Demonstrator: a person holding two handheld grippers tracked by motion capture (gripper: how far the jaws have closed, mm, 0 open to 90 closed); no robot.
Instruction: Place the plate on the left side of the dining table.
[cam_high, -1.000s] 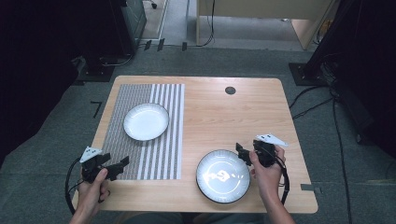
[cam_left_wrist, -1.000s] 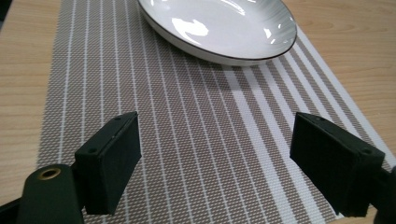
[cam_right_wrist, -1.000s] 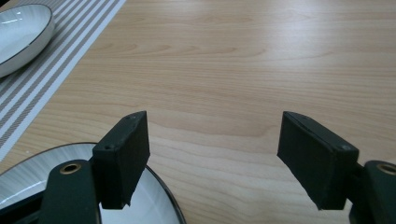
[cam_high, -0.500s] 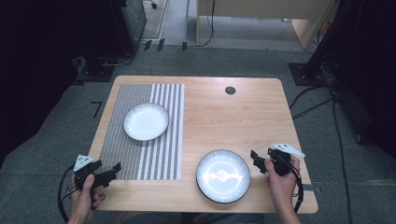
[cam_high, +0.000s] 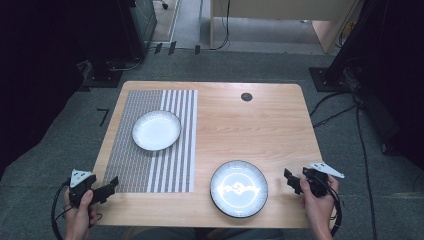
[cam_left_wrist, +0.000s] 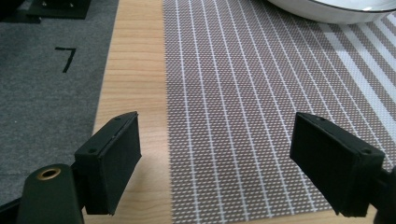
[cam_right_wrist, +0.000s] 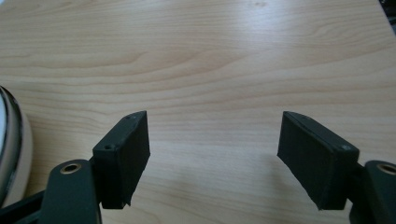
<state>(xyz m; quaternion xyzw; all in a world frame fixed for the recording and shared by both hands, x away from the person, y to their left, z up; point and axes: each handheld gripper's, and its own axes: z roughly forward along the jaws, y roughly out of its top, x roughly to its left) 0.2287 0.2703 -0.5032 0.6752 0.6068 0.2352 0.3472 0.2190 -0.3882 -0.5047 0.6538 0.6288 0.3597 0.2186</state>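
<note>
A white plate (cam_high: 156, 130) rests on a striped grey placemat (cam_high: 150, 145) on the left half of the wooden table (cam_high: 250, 125). A dark-rimmed plate with a white pattern (cam_high: 238, 188) sits near the front edge. My left gripper (cam_high: 113, 183) hovers at the mat's near left corner, open and holding nothing. In the left gripper view its jaws (cam_left_wrist: 224, 163) spread wide over the mat (cam_left_wrist: 243, 93), with the white plate's rim (cam_left_wrist: 327, 10) far ahead. My right gripper (cam_high: 291, 181) stands open just right of the patterned plate. Its jaws (cam_right_wrist: 219, 158) frame bare wood, with that plate's edge (cam_right_wrist: 10, 140) at the left.
A small dark round grommet (cam_high: 246, 96) is set into the table near its far edge. Grey carpet (cam_high: 60, 145) with cables surrounds the table. A black tape mark (cam_left_wrist: 66, 58) lies on the floor left of the table.
Both hands have drawn back toward the near edge. The right gripper slid to the right, away from the patterned plate. The left gripper slid left and lower. Both jaws stayed wide.
</note>
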